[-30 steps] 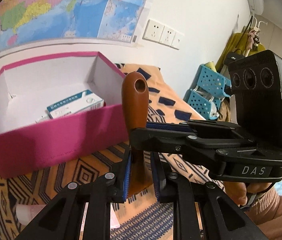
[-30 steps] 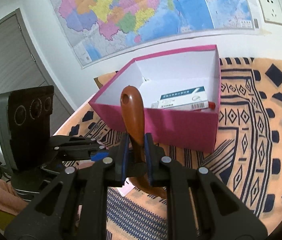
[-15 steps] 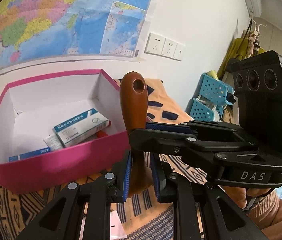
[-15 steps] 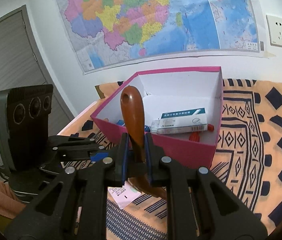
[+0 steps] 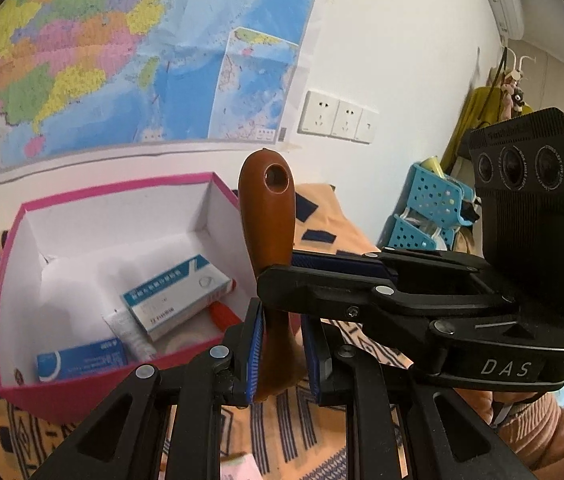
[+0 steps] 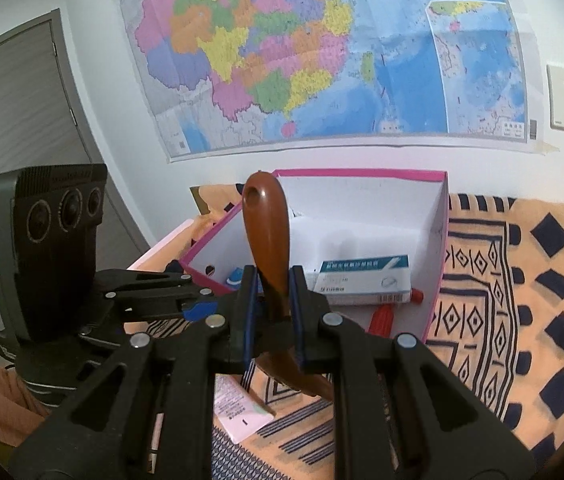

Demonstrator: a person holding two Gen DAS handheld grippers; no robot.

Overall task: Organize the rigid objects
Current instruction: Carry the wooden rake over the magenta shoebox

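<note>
A brown wooden handle [image 5: 268, 216] with a hole near its top stands upright, held by both grippers at once. My left gripper [image 5: 280, 344] is shut on its lower part, and my right gripper [image 5: 278, 276] crosses in from the right, shut on it just above. In the right wrist view the handle [image 6: 268, 232] sits between the right gripper's [image 6: 274, 304] blue pads, with the left gripper [image 6: 198, 300] coming in from the left. Behind it is an open pink box [image 5: 18, 396] holding a white-and-teal medicine carton [image 5: 174, 300] and a blue carton [image 5: 82, 364].
The box [image 6: 437, 280] rests on an orange patterned cloth [image 6: 521, 300]. A pink sachet [image 6: 242, 412] lies on the cloth below the grippers. A red item [image 6: 381, 316] lies inside the box. Blue baskets [image 5: 429, 208] stand at the right, and a map covers the wall behind.
Both grippers have risen together with the handle. The box now sits lower in view and more of its inside shows.
</note>
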